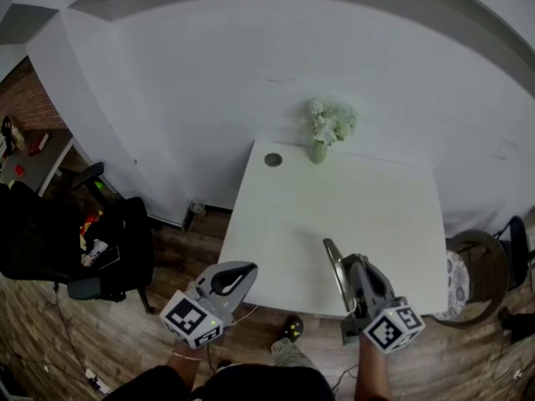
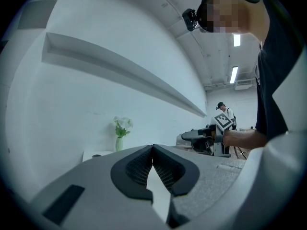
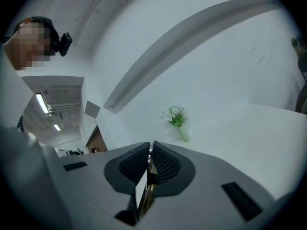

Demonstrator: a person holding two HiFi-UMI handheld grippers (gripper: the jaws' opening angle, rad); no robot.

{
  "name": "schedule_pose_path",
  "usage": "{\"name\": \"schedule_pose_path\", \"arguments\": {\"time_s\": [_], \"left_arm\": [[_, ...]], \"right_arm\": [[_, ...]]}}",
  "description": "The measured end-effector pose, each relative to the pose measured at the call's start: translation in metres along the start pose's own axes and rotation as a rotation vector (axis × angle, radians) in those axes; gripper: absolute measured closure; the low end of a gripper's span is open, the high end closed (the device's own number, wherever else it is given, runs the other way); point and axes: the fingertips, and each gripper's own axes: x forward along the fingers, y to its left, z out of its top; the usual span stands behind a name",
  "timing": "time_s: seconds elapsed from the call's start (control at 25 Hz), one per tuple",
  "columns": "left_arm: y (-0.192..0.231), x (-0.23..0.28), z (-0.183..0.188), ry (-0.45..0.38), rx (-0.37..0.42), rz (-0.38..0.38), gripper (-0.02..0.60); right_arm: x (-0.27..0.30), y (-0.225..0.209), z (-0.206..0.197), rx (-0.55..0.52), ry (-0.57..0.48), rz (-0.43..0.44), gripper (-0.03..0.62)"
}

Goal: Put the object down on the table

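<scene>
My right gripper (image 1: 351,264) hovers over the front right part of the white table (image 1: 384,215). It is shut on a thin flat metallic object (image 1: 333,267) that sticks out past the jaws toward the table's middle. In the right gripper view the object (image 3: 148,169) shows edge-on, pinched between the dark pads of the right gripper (image 3: 150,150). My left gripper (image 1: 238,272) hangs just off the table's front left corner, above the wooden floor. Seen from its own camera, the left gripper (image 2: 152,148) is shut, its tips meeting with nothing between them.
A small vase of pale flowers (image 1: 321,144) stands at the table's back edge, with a round grey grommet (image 1: 273,159) to its left. A black office chair (image 1: 75,249) is left of the table. A round seat (image 1: 476,266) is on the right.
</scene>
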Motion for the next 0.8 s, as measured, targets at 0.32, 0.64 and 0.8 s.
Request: {"name": "schedule_pose_path", "arguments": {"time_s": [0.32, 0.64, 0.8], "left_arm": [[0.011, 0.024, 0.000, 0.016, -0.021, 0.059, 0.583], [0.016, 0.034, 0.005, 0.005, -0.023, 0.114, 0.583], [0.023, 0.034, 0.000, 0.021, -0.031, 0.132, 0.583]], "right_arm": [[0.023, -0.028, 0.008, 0.010, 0.040, 0.023, 0.576], [0.042, -0.051, 0.006, 0.019, 0.093, 0.033, 0.576], [0.052, -0.061, -0.002, 0.036, 0.109, 0.022, 0.576]]}}
